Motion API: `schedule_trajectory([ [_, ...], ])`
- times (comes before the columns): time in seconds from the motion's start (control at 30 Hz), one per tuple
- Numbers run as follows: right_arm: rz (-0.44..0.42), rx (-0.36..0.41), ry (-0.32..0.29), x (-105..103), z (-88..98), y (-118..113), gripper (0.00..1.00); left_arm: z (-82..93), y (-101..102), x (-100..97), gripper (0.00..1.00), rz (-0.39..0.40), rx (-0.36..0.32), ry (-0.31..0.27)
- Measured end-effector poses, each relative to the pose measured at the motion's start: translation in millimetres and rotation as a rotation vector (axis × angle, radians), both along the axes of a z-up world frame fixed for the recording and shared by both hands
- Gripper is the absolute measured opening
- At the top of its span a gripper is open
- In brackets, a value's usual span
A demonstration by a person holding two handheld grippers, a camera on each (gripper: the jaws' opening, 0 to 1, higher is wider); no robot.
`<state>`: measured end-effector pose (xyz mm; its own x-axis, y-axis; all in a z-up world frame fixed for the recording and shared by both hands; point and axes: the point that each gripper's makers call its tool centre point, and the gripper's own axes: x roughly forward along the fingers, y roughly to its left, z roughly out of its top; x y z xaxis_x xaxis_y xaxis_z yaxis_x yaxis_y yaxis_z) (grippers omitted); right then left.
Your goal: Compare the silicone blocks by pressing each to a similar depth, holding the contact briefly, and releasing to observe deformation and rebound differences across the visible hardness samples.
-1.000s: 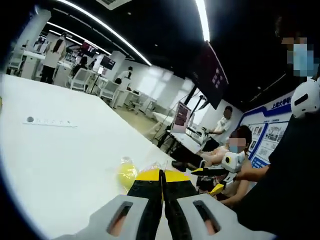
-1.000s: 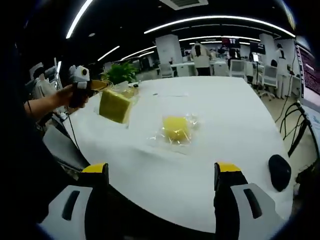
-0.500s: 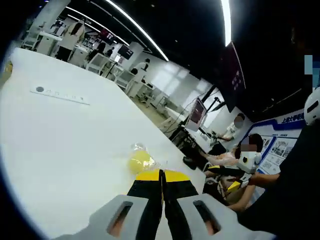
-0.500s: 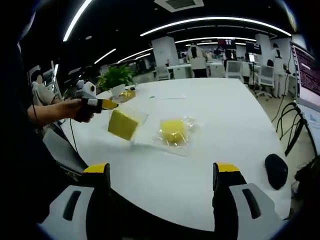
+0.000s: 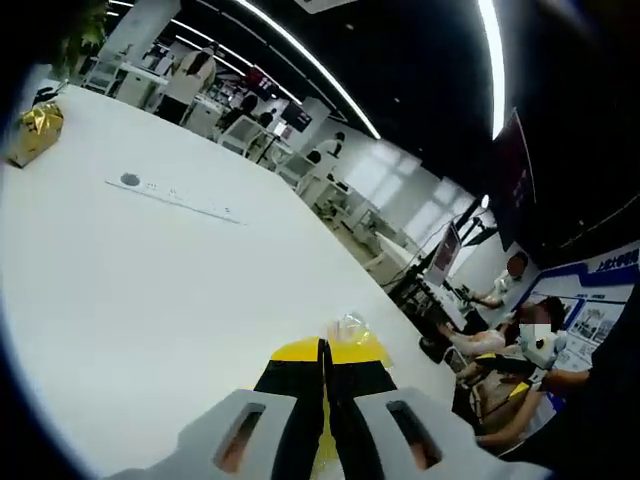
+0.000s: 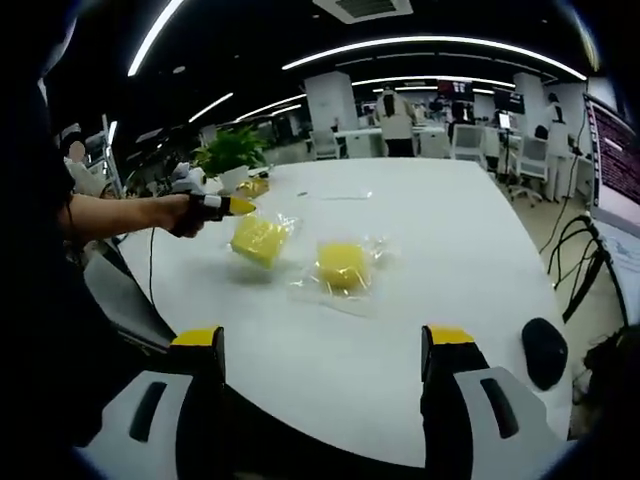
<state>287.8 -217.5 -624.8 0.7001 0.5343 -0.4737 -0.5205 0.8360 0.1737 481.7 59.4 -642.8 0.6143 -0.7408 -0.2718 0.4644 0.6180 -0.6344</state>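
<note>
Yellow bagged block (image 6: 259, 239) pinched by left gripper (image 6: 236, 206), right gripper (image 6: 320, 345) agape

Each tool (image 6: 325, 345) has a light grey body, long slots, black jaws and bright yellow tips, like the left tool (image 5: 324, 352).

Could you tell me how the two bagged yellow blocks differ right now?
The squarish block hangs by its bag from the shut left gripper; the rounder block lies flat on the white table, untouched. The squarish one is tilted, the rounder level. Both are yellow, in clear bags.
</note>
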Motion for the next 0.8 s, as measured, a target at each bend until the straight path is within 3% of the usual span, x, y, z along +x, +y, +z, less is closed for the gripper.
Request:
schedule_trajectory([
  [0.3, -0.005, -0.015, -0.005, 2, 5.1, -3, 0.74, -42.3, 2, 10.0, 0.00, -0.028, 0.091, 0.061],
  [0.63, -0.014, -0.031, -0.003, -3, 8.2, -4, 0.73, -64.7, 7, 14.8, 0.00, -0.055, 0.137, 0.075],
  [0.7, -0.007, -0.027, -0.003, -4, 8.4, -2, 0.73, -80.4, 13, 11.1, 0.00, -0.080, 0.204, 0.097],
  [0.73, 0.001, -0.025, -0.002, -5, 8.9, -1, 0.72, -71.7, 13, 18.0, 0.00, -0.024, 0.129, 0.094],
  [0.77, 0.008, -0.017, -0.019, -6, 12.5, 3, 0.71, -72.8, 12, 13.8, 0.00, -0.024, 0.112, 0.138],
  [0.8, 0.011, -0.007, -0.030, -6, 15.2, 5, 0.72, -73.1, 12, 13.7, 0.00, -0.033, 0.112, 0.131],
])
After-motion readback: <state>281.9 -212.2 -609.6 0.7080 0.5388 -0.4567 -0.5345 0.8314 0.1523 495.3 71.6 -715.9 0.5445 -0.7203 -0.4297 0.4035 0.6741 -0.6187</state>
